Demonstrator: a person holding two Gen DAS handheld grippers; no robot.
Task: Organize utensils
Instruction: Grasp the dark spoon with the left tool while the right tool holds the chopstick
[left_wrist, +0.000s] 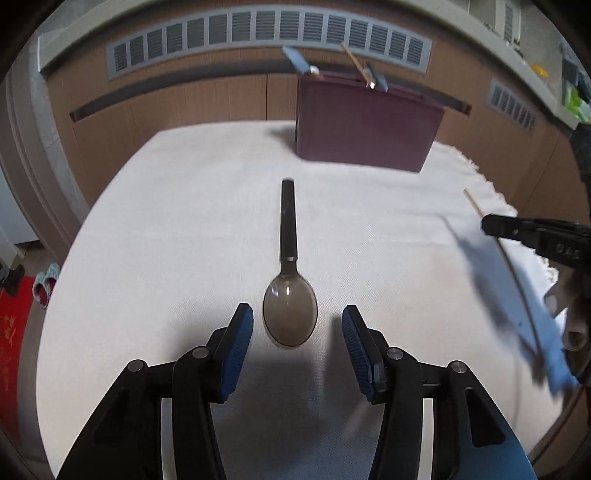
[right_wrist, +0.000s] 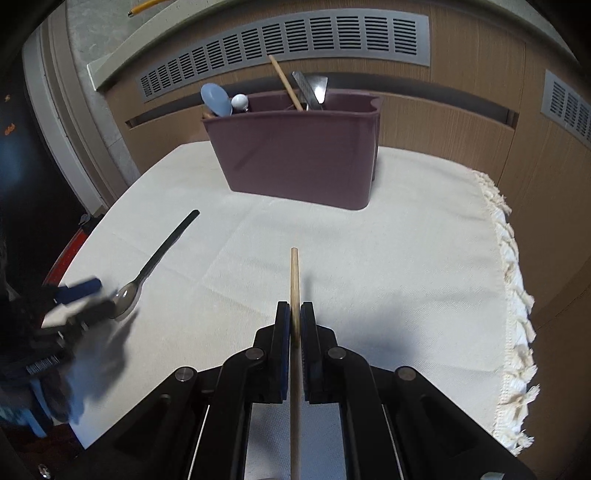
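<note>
Two grippers over white tablecloth (right_wrist: 369, 258). Lower left: left gripper (left_wrist: 297, 326), jaws spread wide, empty, flanking bowl of dark spoon (left_wrist: 289, 273) lying flat. Centre: right gripper (right_wrist: 294, 321) clamped on wooden chopstick (right_wrist: 294, 273). Upper centre: maroon utensil caddy (right_wrist: 299, 158), unobstructed.

— Where's the spoon (left_wrist: 289, 280)?
— On the desk (left_wrist: 177, 206), bowl nearest the left tongs (left_wrist: 297, 325), handle toward the far edge.
— And the caddy (right_wrist: 299, 158)?
— Behind it, near the far edge; the chopstick (right_wrist: 294, 280) lies right of the spoon.
</note>
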